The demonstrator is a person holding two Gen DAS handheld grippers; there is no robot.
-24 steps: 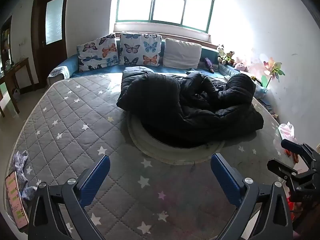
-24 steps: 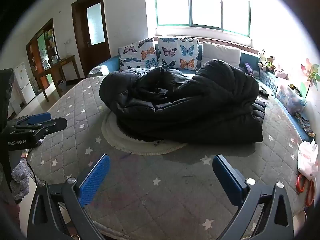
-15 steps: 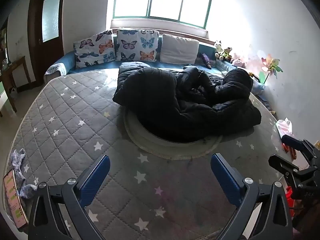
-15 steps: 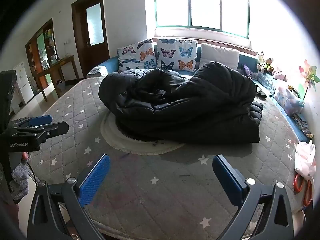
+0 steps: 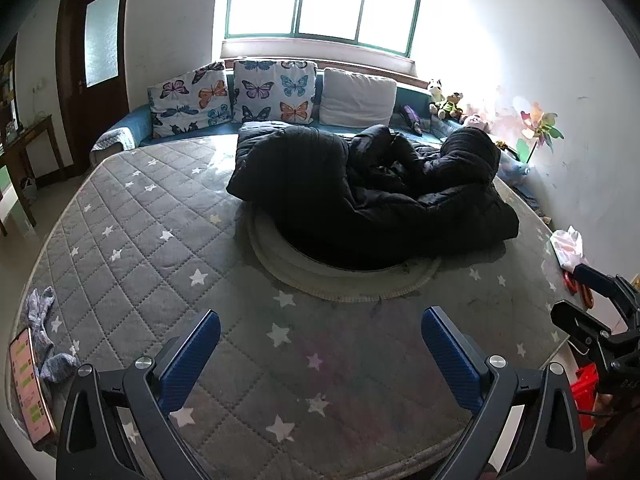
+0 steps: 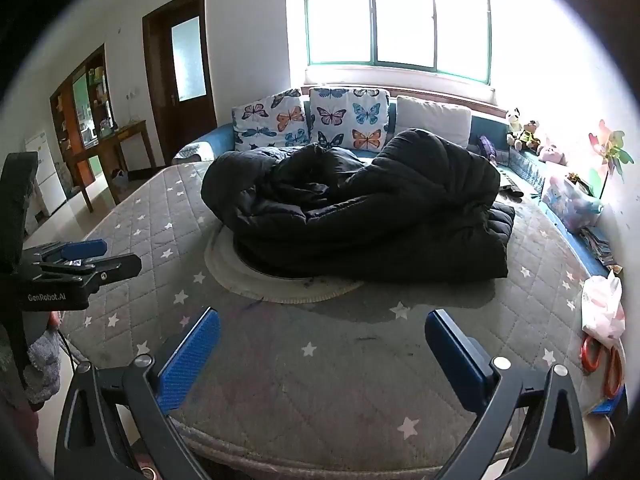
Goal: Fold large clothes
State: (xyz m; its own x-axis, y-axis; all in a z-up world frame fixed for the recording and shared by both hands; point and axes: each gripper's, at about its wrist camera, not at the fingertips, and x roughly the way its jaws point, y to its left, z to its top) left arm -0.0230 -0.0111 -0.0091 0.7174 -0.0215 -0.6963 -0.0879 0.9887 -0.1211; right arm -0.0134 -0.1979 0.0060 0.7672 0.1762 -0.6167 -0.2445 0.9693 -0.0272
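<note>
A big black puffer coat [image 5: 368, 196] [image 6: 360, 216] lies bunched in a heap on the far half of a grey star-patterned mattress [image 5: 168, 248] [image 6: 320, 384], partly over a round pale mat [image 5: 320, 276] [image 6: 256, 280]. My left gripper [image 5: 320, 344] hangs open over the mattress's near edge, well short of the coat, nothing between its blue pads. My right gripper [image 6: 322, 340] is open too, empty, also short of the coat. Each gripper shows in the other's view: the right gripper [image 5: 592, 312] at the right edge, the left gripper [image 6: 80, 260] at the left edge.
Butterfly cushions [image 5: 272, 92] and a white pillow [image 5: 356, 96] line a blue bench under the window. A phone [image 5: 28, 388] and grey socks [image 5: 40, 312] lie at the mattress's left corner. A pink plastic bag [image 6: 604, 304] and orange scissors [image 6: 600, 364] sit at its right edge. A door and wooden table stand left.
In the left wrist view the scene has slid down and away, so the coat looks a bit farther off. The right wrist view barely shifts. Both grippers stay open.
</note>
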